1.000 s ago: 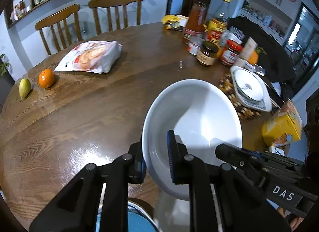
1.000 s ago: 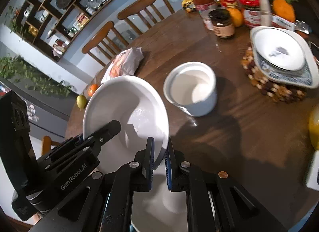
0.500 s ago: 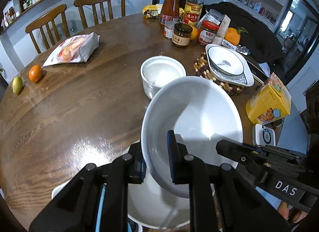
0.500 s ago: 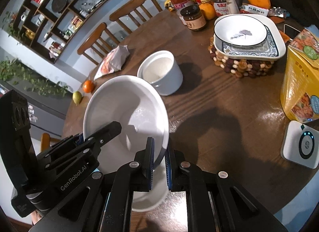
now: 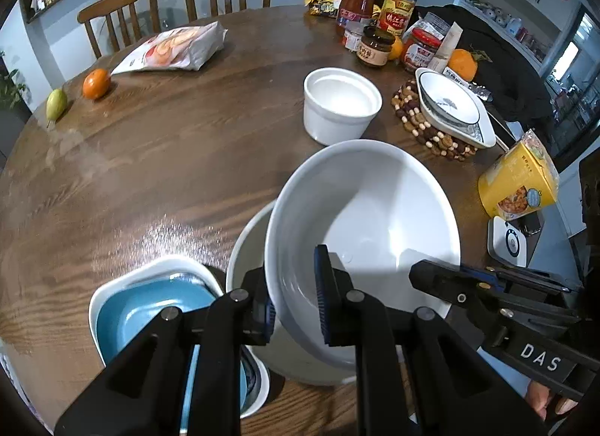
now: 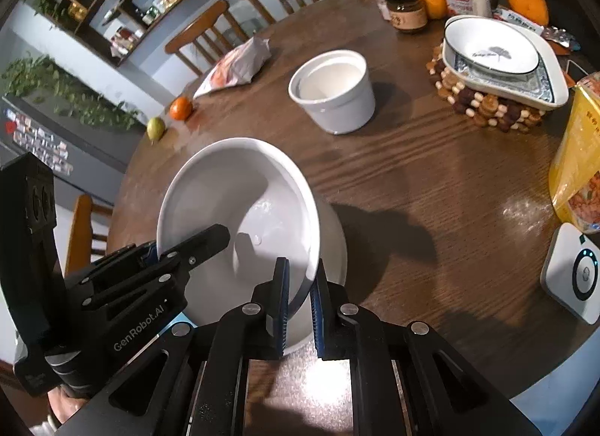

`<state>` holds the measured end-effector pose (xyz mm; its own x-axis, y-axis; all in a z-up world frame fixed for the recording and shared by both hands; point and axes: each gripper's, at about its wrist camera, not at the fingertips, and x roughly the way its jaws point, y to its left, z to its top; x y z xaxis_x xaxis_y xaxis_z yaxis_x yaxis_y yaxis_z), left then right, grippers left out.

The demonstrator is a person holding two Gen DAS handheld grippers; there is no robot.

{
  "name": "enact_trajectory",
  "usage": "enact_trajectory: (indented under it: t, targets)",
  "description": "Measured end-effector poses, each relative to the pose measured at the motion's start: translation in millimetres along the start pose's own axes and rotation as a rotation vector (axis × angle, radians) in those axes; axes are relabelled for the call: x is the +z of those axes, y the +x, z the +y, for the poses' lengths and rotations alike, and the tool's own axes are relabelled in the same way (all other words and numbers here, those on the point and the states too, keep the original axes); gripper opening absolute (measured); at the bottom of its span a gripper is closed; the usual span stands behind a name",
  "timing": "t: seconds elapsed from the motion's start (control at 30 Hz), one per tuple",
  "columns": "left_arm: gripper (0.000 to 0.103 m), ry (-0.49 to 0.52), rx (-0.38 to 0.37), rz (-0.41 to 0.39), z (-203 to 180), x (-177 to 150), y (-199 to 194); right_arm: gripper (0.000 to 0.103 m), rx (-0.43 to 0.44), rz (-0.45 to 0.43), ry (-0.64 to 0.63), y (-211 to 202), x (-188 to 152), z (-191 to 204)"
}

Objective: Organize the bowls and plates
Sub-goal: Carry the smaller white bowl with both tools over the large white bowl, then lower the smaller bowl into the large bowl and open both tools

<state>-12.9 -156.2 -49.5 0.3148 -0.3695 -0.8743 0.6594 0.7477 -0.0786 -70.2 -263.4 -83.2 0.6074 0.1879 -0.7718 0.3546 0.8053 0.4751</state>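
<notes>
On the far left of the brown counter (image 5: 150, 158) sit a green pear (image 5: 56, 103) and an orange (image 5: 96, 83), side by side. Next to them lies a bag of snacks (image 5: 176, 48).

Closer in, at the near left edge, is a white dish with a blue plate (image 5: 150, 308) inside it. Just to its right stands a white bowl (image 5: 249, 248) on the counter.

A big white bowl (image 5: 367, 211) hangs tilted over that bowl, and its low edge dips inside. Two grippers hold it. The left gripper (image 5: 292, 297) is pinched shut on the rim on the left side, one finger inside the bowl and one outside. The right gripper (image 6: 300, 295) is pinched shut on the rim on the other side in the same way.

Past the big bowl, near the middle of the counter, stands a round white pot (image 5: 341, 104). To its right is a mat of wooden beads (image 5: 420, 125) with a white tray and a small bowl with a dark rim (image 5: 448, 102) on it. Behind them are jars and bottles (image 5: 378, 27). At the far right stand a yellow box (image 5: 519, 181) and a small white gadget (image 5: 510, 241).
</notes>
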Motion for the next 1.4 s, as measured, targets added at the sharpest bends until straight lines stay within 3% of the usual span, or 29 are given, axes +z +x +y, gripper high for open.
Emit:
enact_trajectory:
  t: [0.9,1.4]
  targets:
    - [0.015,-0.062,0.072,0.045,8,-29,9,0.012,-0.039,0.066,-0.137,13,-9,14]
    - [0.016,-0.036,0.082,0.061,3,-23,18,0.012,-0.089,0.061,-0.131,15,-8,12]
